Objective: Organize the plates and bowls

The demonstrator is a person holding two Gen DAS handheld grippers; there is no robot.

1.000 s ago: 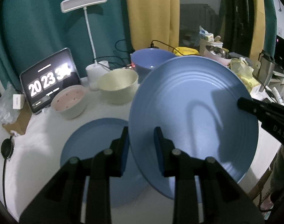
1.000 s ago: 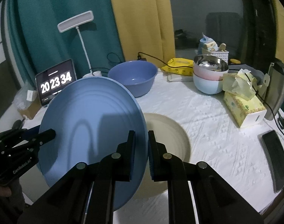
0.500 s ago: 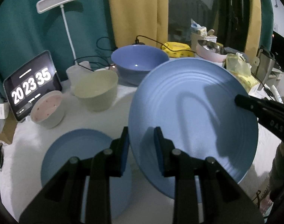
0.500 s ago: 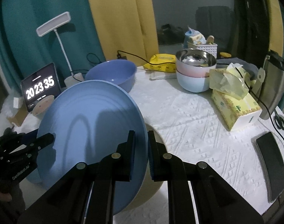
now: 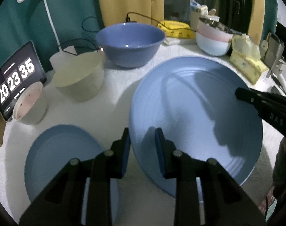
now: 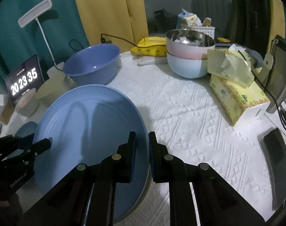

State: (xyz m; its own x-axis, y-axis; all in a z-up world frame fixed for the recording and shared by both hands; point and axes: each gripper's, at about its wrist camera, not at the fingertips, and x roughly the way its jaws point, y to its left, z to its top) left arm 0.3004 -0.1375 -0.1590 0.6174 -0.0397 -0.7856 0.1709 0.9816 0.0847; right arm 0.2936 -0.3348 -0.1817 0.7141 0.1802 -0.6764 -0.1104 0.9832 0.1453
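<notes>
Nearest to each camera, the left tool point(image 5: 142, 148) and the right tool point(image 6: 142, 156) both pinch the rim of one large blue plate point(image 5: 195, 116), each from its own side. The left tool's fingers point(image 5: 126, 150) close on the plate's left edge, one finger under the rim and one on the upper face. The right tool's fingers point(image 6: 132, 154) clamp the opposite edge in the same way; in the left wrist view this tool enters from the right as a dark bar across the rim. The plate is held tilted above the tabletop point(image 6: 190, 116), which carries a white embossed cloth.

Just left of the held plate, a smaller blue plate point(image 5: 62, 158) lies flat on the cloth. Beyond it stand a small pink bowl point(image 5: 29, 103) and a cream bowl point(image 5: 79, 79), the two near each other. Farther back sits a deep blue bowl point(image 5: 130, 43).

To the right, a yellow tissue box point(image 6: 237, 94) rests near a stack of bowls point(image 6: 189, 56), pink over pale blue with a metal one on top. At the far left, a clock display point(image 5: 15, 79) leans beside a white desk lamp point(image 5: 47, 5), before teal and yellow curtains.
</notes>
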